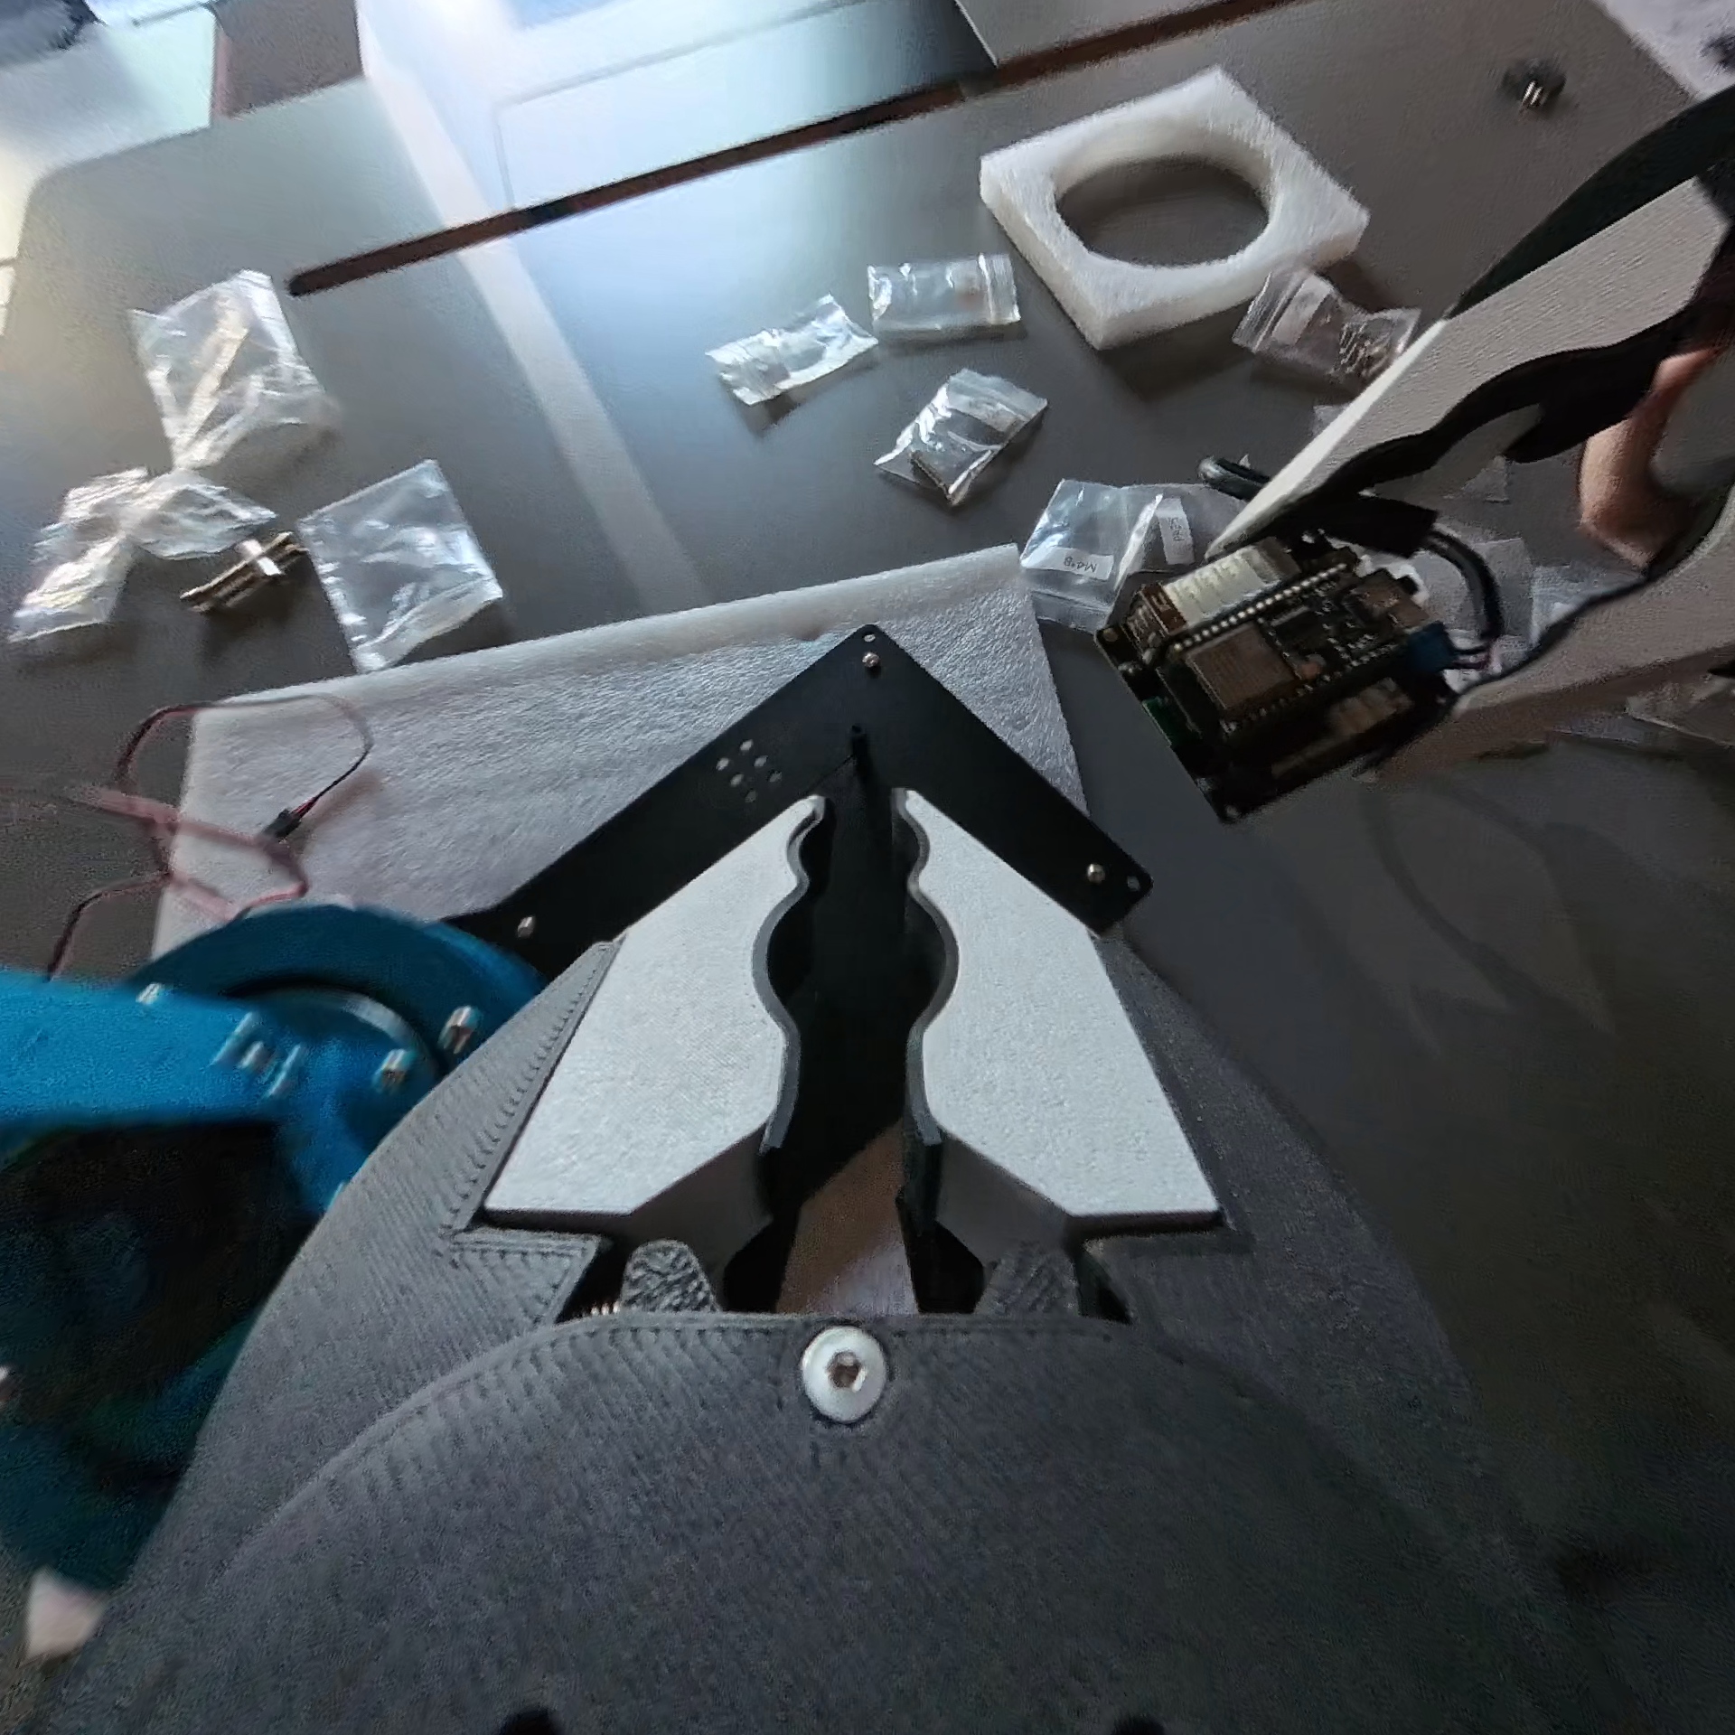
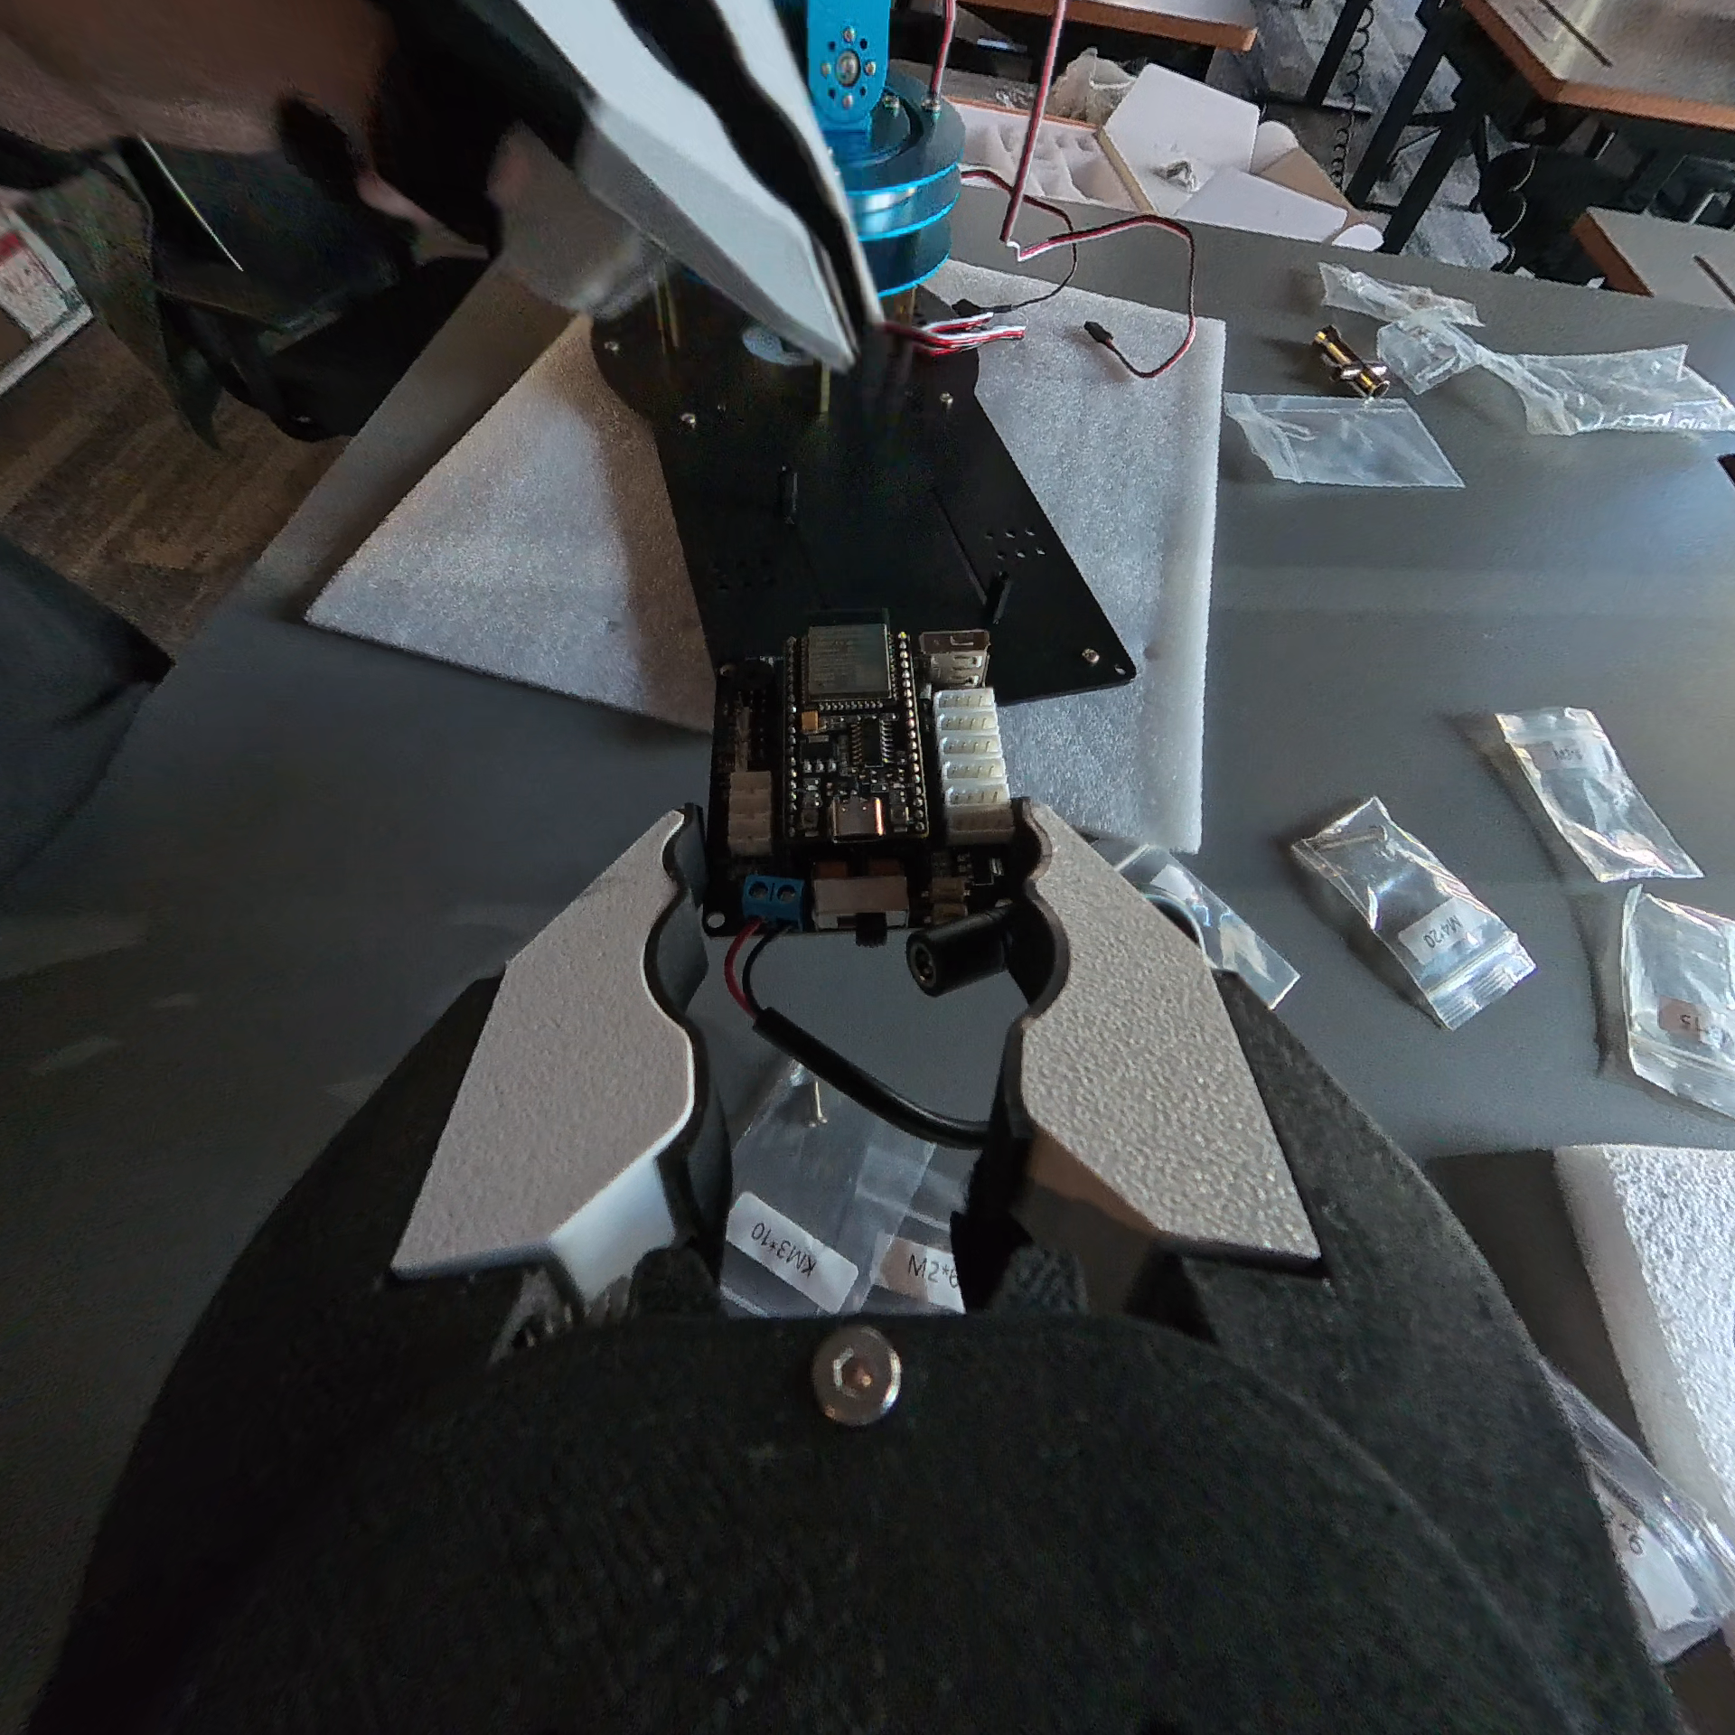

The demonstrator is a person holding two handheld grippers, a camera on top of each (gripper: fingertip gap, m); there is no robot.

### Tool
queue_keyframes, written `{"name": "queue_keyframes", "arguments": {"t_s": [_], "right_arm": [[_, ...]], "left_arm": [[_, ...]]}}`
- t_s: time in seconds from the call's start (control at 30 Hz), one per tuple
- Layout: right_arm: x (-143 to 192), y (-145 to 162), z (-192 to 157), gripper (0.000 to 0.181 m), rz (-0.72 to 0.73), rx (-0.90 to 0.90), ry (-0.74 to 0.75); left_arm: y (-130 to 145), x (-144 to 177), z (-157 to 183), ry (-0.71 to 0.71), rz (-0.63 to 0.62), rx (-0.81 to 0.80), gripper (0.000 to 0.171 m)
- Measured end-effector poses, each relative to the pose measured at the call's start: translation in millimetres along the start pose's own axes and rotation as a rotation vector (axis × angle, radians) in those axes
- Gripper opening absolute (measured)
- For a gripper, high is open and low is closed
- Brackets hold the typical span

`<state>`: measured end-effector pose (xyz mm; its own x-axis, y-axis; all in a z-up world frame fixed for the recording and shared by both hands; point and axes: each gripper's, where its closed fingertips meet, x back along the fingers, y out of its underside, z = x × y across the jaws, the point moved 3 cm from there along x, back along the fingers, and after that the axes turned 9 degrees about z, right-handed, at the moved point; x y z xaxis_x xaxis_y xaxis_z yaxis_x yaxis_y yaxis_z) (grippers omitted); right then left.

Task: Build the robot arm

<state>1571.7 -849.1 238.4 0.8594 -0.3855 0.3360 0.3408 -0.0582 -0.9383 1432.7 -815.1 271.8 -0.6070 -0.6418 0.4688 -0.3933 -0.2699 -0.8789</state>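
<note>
My right gripper (image 2: pixel 854 826) is shut on the near edge of a black circuit board (image 2: pixel 850 742) with white connectors. It holds the board tilted above the grey table, beside a corner of a black base plate (image 2: pixel 892 526). A black barrel-jack lead (image 2: pixel 948 958) hangs from the board. The board (image 1: pixel 1267 676) and right gripper (image 1: pixel 1338 629) also show in the left wrist view. My left gripper (image 1: pixel 866 798) is over the plate (image 1: pixel 986 779), its jaws almost together on a thin black lead. It also shows in the right wrist view (image 2: pixel 850 352), beside a blue servo turntable (image 2: pixel 901 188).
The plate lies on a white foam sheet (image 2: pixel 488 545). Small clear bags of hardware (image 1: pixel 958 437) (image 2: pixel 1408 901), brass standoffs (image 1: pixel 249 573) and a white foam frame (image 1: pixel 1164 197) are scattered on the table. Red-white servo wires (image 2: pixel 1098 244) trail over the foam. The table edge (image 2: pixel 282 526) is on the left. Across from one pair of fingers to the other is roughly 12 centimeters.
</note>
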Motion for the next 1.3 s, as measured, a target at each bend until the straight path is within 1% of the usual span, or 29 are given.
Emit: {"name": "queue_keyframes", "arguments": {"t_s": [0.1, 0.2, 0.27, 0.33, 0.47, 0.63, 0.8, 0.87, 0.93, 1.1, 1.23, 1.3], "right_arm": [[-2.3, -2.7, 0.1, 0.063, 0.002, 0.011, 0.003], [-8.0, -6.2, -0.3, 0.063, 0.001, 0.02, 0.003], [-14.3, -6.4, -1.2, 0.063, -0.015, 0.026, -0.005], [-22.7, -7.3, -2.2, 0.063, -0.036, 0.036, -0.016], [-42.1, -13.4, -1.5, 0.063, -0.069, 0.065, -0.03], [-56.7, -22.9, 4.1, 0.063, -0.045, 0.049, -0.021], [-66.7, -37.1, 6.8, 0.063, 0.03, 0.021, -0.056], [-75.9, -40.0, 7.4, 0.063, 0.035, 0.038, -0.101], [-86.7, -40.2, 9.8, 0.063, 0.029, 0.06, -0.137], [-107.6, -36.0, 15.4, 0.063, 0.019, 0.083, -0.214], [-113.3, -33.2, 18.9, 0.063, 0.01, 0.078, -0.257], [-115.7, -31.6, 21.5, 0.063, 0.01, 0.071, -0.258]], "left_arm": [[8.5, 37.2, -7.0, -0.046, 0.041, 0.023, 0.009], [25.8, 66.1, -16.0, -0.115, 0.047, 0.026, 0.008], [37.9, 77.4, -22.4, -0.146, 0.059, 0.026, 0.008], [52.2, 80.6, -27.9, -0.161, 0.068, 0.04, 0.007], [73.5, 76.5, -26.8, -0.117, 0.077, 0.08, 0.008], [81.1, 67.9, -18.4, -0.042, 0.102, 0.084, 0.009], [71.8, 53.6, -3.3, 0.041, 0.153, 0.077, 0.014], [66.1, 48.2, -1.0, 0.052, 0.177, 0.064, 0.02], [60.8, 44.6, 1.6, 0.077, 0.2, 0.049, 0.021], [60.0, 34.5, -6.6, 0.035, 0.202, -0.003, 0.019], [64.8, 23.9, -11.1, -0.02, 0.171, -0.058, 0.018], [66.9, 20.7, -12.7, -0.056, 0.177, -0.088, 0.018]]}}
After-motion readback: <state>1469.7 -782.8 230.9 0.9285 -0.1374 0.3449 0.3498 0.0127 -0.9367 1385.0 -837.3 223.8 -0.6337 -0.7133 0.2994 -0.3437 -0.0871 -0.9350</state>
